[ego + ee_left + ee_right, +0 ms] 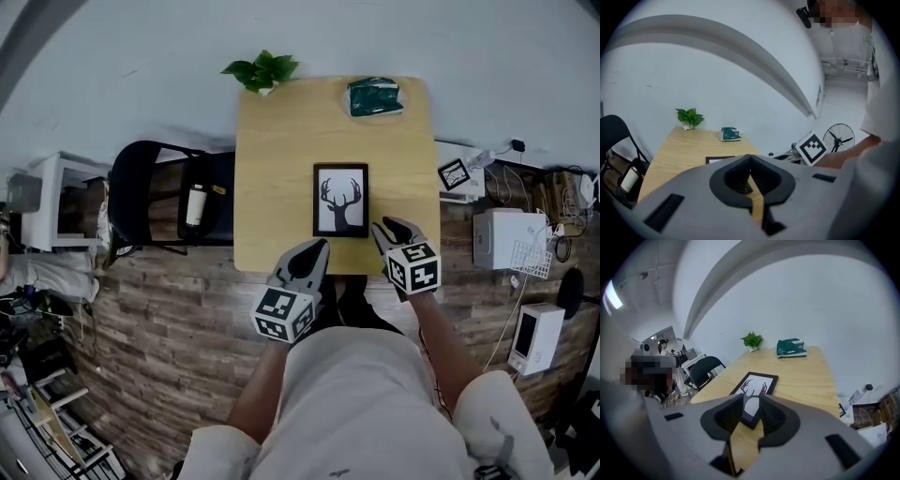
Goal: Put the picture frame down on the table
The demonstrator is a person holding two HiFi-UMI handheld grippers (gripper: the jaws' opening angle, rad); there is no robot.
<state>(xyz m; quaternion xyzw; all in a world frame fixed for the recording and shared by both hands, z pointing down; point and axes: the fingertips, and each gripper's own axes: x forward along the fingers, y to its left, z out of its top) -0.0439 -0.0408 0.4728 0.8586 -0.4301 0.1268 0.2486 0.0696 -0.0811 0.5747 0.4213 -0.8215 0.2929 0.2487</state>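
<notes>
A black picture frame [340, 200] with a deer-antler print lies flat on the wooden table [272, 169], near its front edge. My left gripper [319, 246] hovers at that edge, just left of and below the frame, shut and empty. In the left gripper view its jaws [750, 158] meet at the tips, and a corner of the frame [720, 160] shows beyond them. My right gripper [392, 225] sits just right of the frame's lower right corner, apart from it. Its jaws [751, 398] stand slightly open with nothing between them, and the frame [756, 385] shows ahead through the gap.
A small green plant [262, 71] stands at the table's far left corner and a green packet [375, 97] lies at the far right. A black chair [159, 197] holding a bottle [195, 204] is left of the table. White boxes [506, 237] and cables crowd the floor on the right.
</notes>
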